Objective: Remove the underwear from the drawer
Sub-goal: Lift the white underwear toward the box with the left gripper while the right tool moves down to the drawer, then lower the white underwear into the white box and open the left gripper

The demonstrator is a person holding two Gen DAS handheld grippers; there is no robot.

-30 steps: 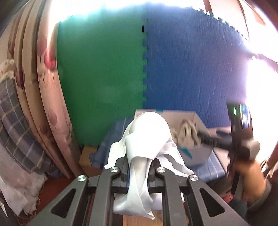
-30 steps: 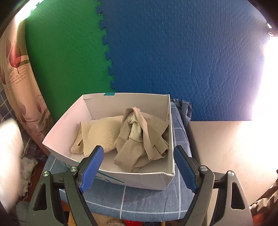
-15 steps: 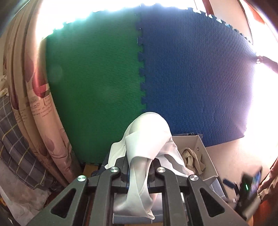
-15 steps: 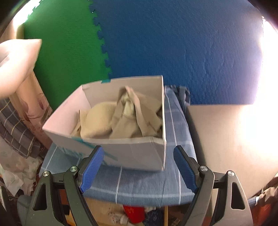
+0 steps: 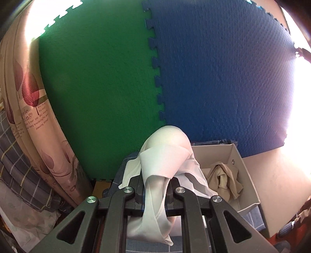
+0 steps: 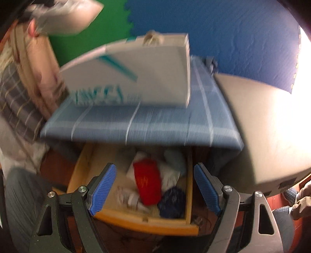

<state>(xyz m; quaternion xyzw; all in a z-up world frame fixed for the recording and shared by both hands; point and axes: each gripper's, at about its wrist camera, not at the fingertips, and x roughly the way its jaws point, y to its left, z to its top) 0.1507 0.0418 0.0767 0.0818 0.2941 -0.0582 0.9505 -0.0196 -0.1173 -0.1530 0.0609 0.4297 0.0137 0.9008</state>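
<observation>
My left gripper (image 5: pixel 155 186) is shut on a piece of white underwear (image 5: pixel 165 155), held up in the air left of the white cardboard box (image 5: pixel 246 175). The box holds beige garments (image 5: pixel 225 179). In the blurred right wrist view, my right gripper (image 6: pixel 155 186) is open and empty above the open wooden drawer (image 6: pixel 143 220). The drawer holds a red garment (image 6: pixel 147 183), a dark blue one (image 6: pixel 173 200) and pale ones (image 6: pixel 171 175). The white underwear also shows at the top left of the right wrist view (image 6: pixel 66 17).
The box (image 6: pixel 136 74) stands on a blue checked cloth (image 6: pixel 147 126) above the drawer. Green (image 5: pixel 101 87) and blue (image 5: pixel 223 77) foam mats cover the wall behind. A floral curtain (image 5: pixel 38 136) hangs at the left. A pale surface (image 6: pixel 268 126) lies to the right.
My right gripper has dropped from the box down to the open drawer, still open. My left gripper has stayed shut on the white underwear and risen slightly, turning towards the wall.
</observation>
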